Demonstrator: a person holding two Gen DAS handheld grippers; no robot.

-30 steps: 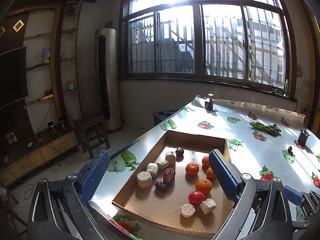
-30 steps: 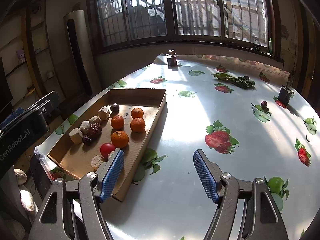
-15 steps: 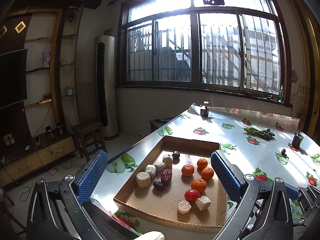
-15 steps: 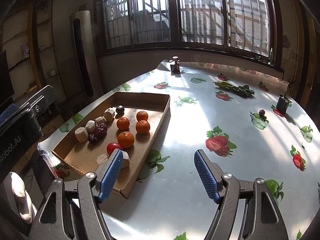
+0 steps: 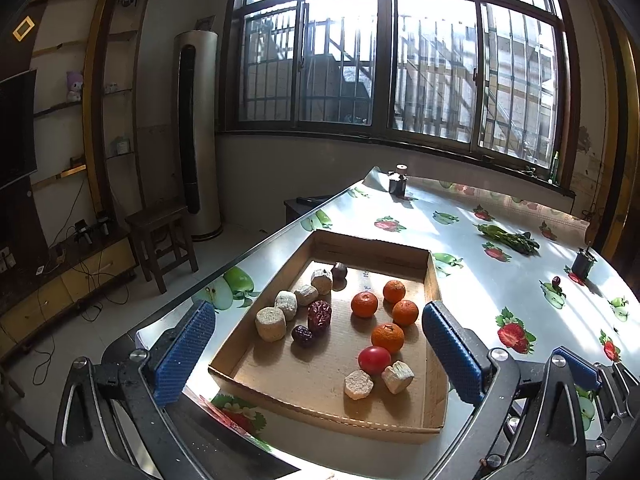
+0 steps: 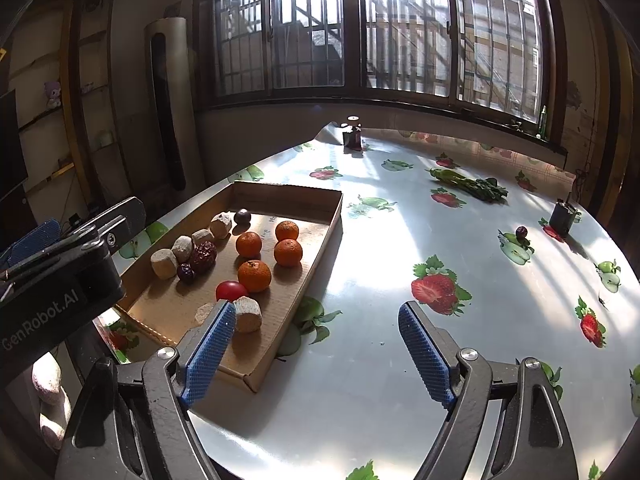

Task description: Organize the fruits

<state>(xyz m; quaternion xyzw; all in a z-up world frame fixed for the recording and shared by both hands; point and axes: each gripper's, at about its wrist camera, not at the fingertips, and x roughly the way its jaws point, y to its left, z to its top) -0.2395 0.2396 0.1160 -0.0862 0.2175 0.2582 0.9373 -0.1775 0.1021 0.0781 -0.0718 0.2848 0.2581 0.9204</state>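
The right gripper (image 6: 316, 354) is held wide apart and empty, its jaws having just been opening; the left gripper (image 5: 318, 356) is likewise spread, nothing gripped. On the table (image 6: 400, 400), four oranges (image 5: 387, 337), a tomato (image 5: 374, 359) and dates (image 5: 319, 315) lie inside the cardboard tray (image 5: 436, 392).

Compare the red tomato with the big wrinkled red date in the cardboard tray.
The tomato is bright red, smooth and round; the date is dark maroon, wrinkled and elongated. The tomato lies near the tray's front end, beside two pale chunks; the date lies mid-tray, against a smaller dark date. Both rest loose on the tray floor, ungripped.
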